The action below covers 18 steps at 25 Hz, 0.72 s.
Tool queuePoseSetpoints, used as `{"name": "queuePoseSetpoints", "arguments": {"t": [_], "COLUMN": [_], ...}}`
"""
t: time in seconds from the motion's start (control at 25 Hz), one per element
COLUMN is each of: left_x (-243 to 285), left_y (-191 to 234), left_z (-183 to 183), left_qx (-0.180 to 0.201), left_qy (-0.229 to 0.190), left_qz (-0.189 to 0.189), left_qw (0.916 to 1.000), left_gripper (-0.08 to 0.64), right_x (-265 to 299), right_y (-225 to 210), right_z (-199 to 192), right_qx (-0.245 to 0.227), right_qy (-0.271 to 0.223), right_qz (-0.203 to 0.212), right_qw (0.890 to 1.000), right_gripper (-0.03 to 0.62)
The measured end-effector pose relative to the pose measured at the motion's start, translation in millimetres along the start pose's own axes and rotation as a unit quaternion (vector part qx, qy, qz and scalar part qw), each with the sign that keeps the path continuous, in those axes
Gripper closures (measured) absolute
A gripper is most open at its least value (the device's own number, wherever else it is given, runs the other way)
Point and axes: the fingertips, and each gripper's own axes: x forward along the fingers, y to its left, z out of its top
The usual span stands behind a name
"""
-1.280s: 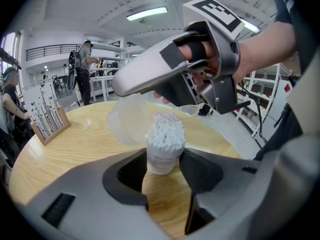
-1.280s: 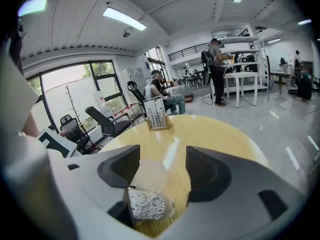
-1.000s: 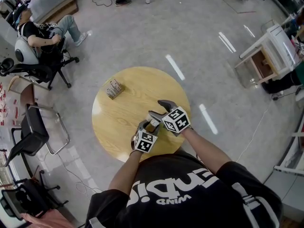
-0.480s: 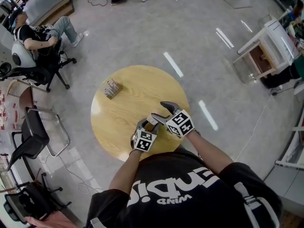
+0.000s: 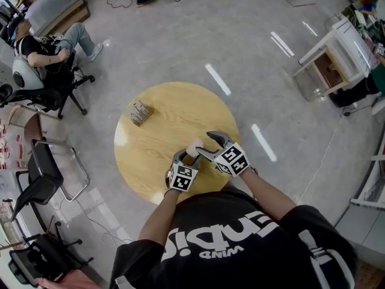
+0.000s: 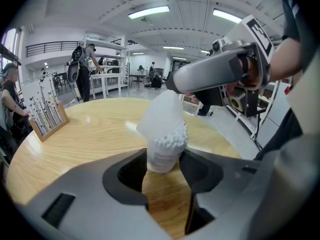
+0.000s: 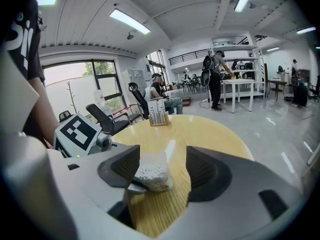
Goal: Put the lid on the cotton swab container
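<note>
Cotton swab container (image 6: 161, 156), swabs (image 6: 170, 140) exposed and frosted lid (image 6: 162, 109) tipped up, pinched at its base between left tongs (image 6: 163, 160); right tongs (image 7: 164, 165) spread wide, nothing pinched, container between them, nearer one jaw.

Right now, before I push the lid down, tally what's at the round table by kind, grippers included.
cotton swab container: 1
lid, tilted up over the swabs: 1
wooden rack of sticks: 1
grippers, the left gripper and the right gripper: 2
Total: 5
</note>
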Motion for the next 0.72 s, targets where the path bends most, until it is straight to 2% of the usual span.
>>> {"name": "queuePoseSetpoints", "arguments": {"t": [0.72], "left_x": [2.7], "left_y": [1.8], "left_z": [-4.8], "left_qx": [0.008], "left_qy": [0.006], "left_qz": [0.003], "left_qw": [0.9999], "left_gripper": [0.353], "right_x": [-2.0], "right_y": [-4.0], "right_z": [-36.4], "right_qx": [0.003], "right_qy": [0.039], "right_qz": [-0.019], "right_qw": [0.999], "right_gripper": [0.310]}}
